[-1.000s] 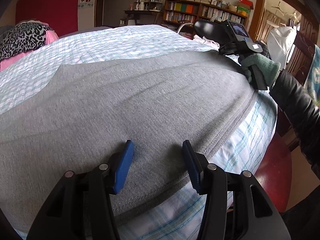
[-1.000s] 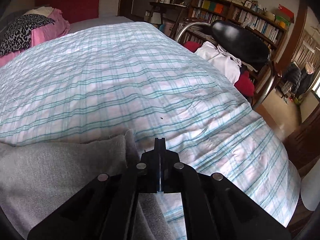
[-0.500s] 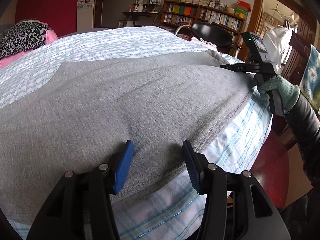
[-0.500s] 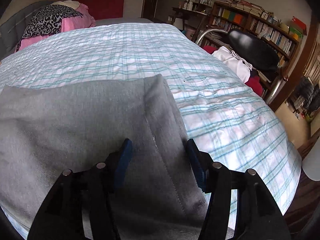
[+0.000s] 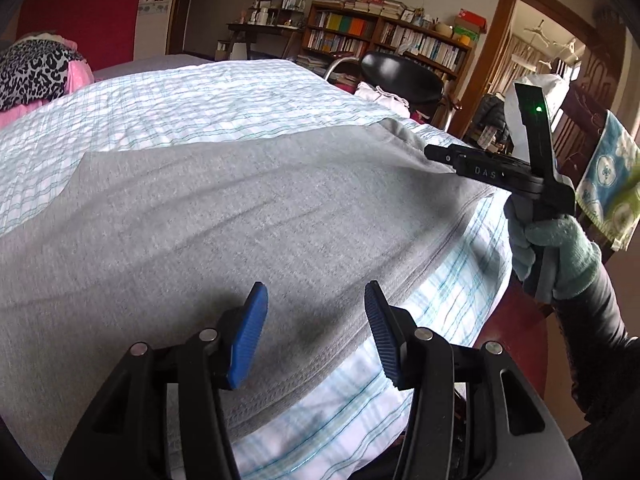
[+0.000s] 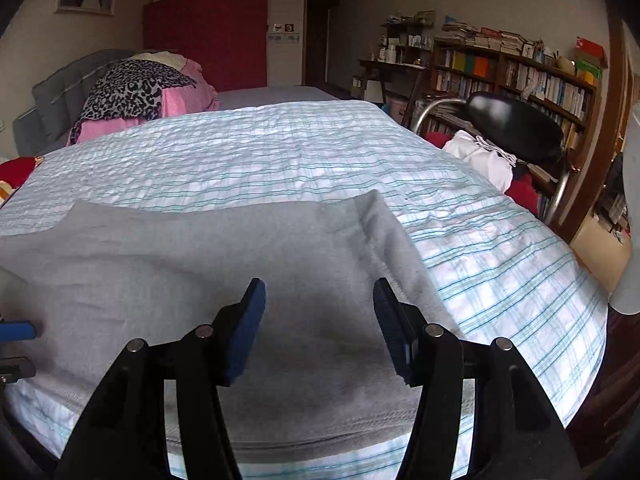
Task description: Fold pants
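Left wrist view showed the left gripper (image 5: pixel 316 330) at the bottom centre with its blue pads spread wide and holding nothing, poised over the near hem of the grey pants (image 5: pixel 224 232), which lay flat across the checked bed (image 5: pixel 208 96) through the middle of the frame. At the right edge a gloved hand (image 5: pixel 554 248) held the right gripper (image 6: pixel 319 330) tool above the pants' corner. Right wrist view showed that gripper's jaws equally wide and empty over the pants (image 6: pixel 224 256).
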Demonstrator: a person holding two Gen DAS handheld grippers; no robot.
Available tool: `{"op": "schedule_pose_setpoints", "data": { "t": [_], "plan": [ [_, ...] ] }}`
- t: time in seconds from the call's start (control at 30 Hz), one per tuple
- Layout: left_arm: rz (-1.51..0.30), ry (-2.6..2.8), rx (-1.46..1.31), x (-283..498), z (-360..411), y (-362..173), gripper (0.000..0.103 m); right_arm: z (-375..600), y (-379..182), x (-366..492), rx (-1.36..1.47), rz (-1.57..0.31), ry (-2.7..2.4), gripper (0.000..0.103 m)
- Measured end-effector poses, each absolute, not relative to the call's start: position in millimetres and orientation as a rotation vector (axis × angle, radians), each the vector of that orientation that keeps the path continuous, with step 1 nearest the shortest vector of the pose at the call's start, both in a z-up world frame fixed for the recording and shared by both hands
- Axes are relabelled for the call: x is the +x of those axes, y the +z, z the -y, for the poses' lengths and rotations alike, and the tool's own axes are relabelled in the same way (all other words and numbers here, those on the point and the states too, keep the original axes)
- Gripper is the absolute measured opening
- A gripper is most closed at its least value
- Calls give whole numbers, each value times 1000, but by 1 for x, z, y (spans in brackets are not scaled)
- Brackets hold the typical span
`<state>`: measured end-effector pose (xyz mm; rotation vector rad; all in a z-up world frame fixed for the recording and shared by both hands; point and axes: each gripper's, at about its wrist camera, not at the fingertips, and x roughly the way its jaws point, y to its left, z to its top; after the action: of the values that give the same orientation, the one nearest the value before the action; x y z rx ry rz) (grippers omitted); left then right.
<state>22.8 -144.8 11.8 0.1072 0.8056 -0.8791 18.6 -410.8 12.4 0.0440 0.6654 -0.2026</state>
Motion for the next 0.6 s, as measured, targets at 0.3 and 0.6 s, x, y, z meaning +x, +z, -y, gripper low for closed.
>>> {"op": "schedule_pose_setpoints", "data": {
  "t": [0.3, 0.6],
  "plan": [
    [-861, -883, 157, 39, 186, -11, 50, 352, -35, 1, 45, -781, -75, 58],
    [-820, -897, 216, 11, 172, -20, 50, 357, -42, -28, 140, -726, -90, 57]
  ]
}}
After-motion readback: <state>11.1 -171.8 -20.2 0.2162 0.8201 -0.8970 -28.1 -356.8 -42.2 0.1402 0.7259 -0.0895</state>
